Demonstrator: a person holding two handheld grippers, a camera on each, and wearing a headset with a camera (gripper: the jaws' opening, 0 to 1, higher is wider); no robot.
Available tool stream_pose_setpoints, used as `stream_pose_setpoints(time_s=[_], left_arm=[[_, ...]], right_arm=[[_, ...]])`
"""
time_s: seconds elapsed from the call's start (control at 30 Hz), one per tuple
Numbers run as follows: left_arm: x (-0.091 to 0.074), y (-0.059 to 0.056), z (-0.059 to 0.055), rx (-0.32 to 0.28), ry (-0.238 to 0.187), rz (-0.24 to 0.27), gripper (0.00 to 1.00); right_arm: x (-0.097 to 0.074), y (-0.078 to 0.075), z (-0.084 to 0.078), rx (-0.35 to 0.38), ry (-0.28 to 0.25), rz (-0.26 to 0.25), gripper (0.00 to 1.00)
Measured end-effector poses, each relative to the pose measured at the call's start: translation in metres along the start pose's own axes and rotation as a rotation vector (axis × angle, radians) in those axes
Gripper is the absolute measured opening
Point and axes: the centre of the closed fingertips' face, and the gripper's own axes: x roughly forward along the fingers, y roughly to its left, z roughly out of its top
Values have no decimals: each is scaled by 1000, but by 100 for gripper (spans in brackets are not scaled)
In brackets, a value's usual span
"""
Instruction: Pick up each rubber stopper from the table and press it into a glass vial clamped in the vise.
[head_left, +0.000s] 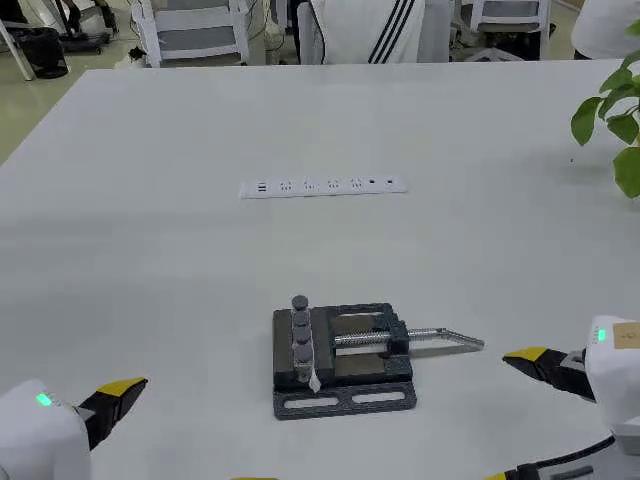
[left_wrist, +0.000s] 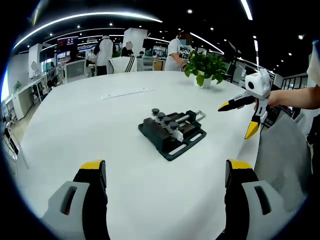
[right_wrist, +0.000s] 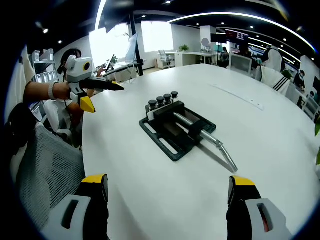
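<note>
Left gripper view: the left gripper (left_wrist: 166, 167) has its yellow-tipped jaws spread wide with nothing between them. The vise (left_wrist: 172, 132) sits ahead of it on the white table (left_wrist: 90, 130), well apart from the jaws. It is a dark, blocky metal vise on a slotted base plate. Four vials (left_wrist: 168, 123) stand in a row at one end of it, each topped by a dark round stopper (left_wrist: 155, 111). To the right a hand holds the right gripper (left_wrist: 236, 121) above the table edge, its jaws parted and empty. A leafy plant (left_wrist: 205, 65) stands farther back.

Right gripper view: the right gripper's own jaws are also wide apart and hold nothing. The vise lies ahead, well apart, with its bright metal screw handle (right_wrist: 220, 150) slanting toward the camera. The capped vials line the far end. The left gripper shows at the left, its jaws parted.

Head view: the vise is low in the middle, between the two grippers and near neither. The vials look like clear glass and the stoppers matte grey. A flat white power strip (head_left: 322, 186) lies beyond.
</note>
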Motion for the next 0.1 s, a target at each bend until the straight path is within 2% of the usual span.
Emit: stream_pose_setpoints(time_s=[0.1], left_arm=[[-1, 0, -1, -2, 4, 0, 99]], right_arm=[[0, 1, -2, -1, 4, 0, 99]])
